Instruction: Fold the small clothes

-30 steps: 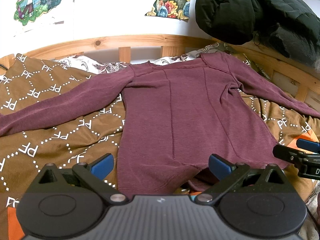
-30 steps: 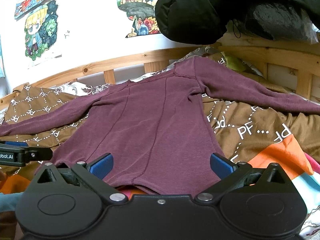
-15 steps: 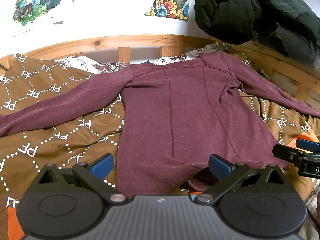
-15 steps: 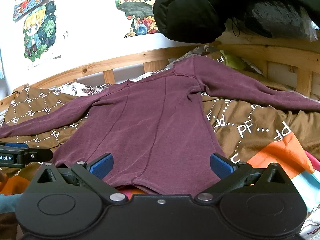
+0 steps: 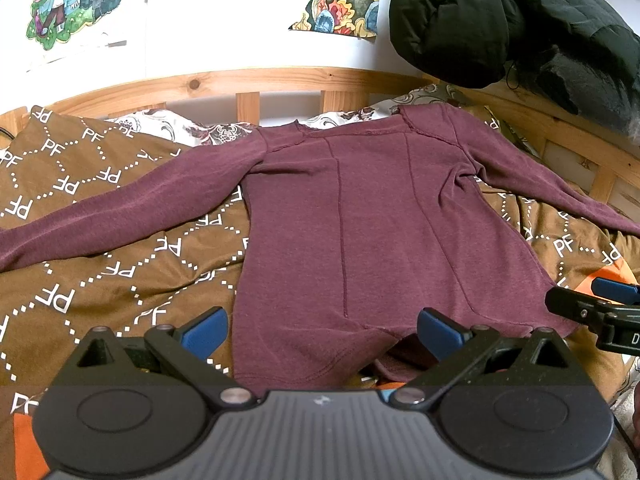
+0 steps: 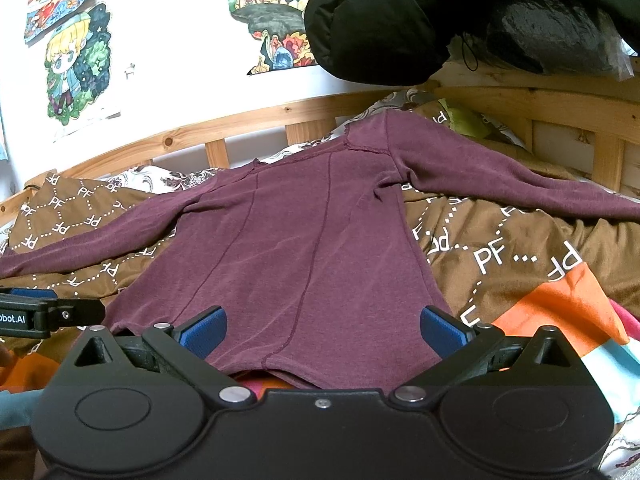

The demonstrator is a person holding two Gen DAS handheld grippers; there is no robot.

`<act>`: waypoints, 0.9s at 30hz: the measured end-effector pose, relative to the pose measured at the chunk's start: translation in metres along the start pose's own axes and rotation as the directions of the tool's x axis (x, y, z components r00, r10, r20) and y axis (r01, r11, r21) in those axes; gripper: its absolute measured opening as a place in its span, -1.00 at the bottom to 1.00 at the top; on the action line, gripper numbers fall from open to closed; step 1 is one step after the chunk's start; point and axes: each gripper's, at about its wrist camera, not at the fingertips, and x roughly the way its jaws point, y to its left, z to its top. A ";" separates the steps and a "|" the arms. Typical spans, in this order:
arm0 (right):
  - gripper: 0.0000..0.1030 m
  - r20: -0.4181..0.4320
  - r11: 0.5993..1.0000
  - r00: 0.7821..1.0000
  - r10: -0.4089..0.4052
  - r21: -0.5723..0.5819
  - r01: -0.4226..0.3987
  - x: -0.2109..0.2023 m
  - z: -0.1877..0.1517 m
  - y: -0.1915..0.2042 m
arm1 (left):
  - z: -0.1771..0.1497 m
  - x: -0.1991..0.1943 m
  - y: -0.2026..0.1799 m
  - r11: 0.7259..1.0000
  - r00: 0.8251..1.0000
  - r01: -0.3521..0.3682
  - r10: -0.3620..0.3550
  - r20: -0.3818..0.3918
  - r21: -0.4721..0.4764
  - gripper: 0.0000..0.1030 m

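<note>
Maroon long-sleeved shirt point(image 5: 360, 232) lies flat on the brown patterned quilt point(image 5: 100, 272), straight ahead of both grippers, sleeves spread out to each side. Its hem is just in front of the left gripper point(image 5: 320, 330), whose blue fingers stand wide apart and hold nothing. The right gripper point(image 6: 322, 330) is also spread wide over the hem, gripping nothing.

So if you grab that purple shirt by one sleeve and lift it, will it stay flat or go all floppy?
Probably floppy: the purple shirt is thin knit that follows the bumps of the brown blanket under it. It likely feels light, since it lies so flat. Its long sleeve would probably dangle and drag when lifted. Neither open hand-held gripper holds it yet.
</note>
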 end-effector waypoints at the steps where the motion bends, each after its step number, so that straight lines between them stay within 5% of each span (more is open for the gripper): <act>1: 0.99 0.000 1.000 1.000 0.000 0.000 0.000 0.000 0.000 0.000 | 0.000 0.000 0.000 1.000 1.000 0.001 -0.001 0.000 0.000 0.99; 27: 0.99 0.042 0.997 0.998 -0.052 0.059 0.049 -0.012 0.013 -0.012 | 0.010 0.011 -0.007 1.000 0.999 -0.017 0.017 -0.048 0.004 0.99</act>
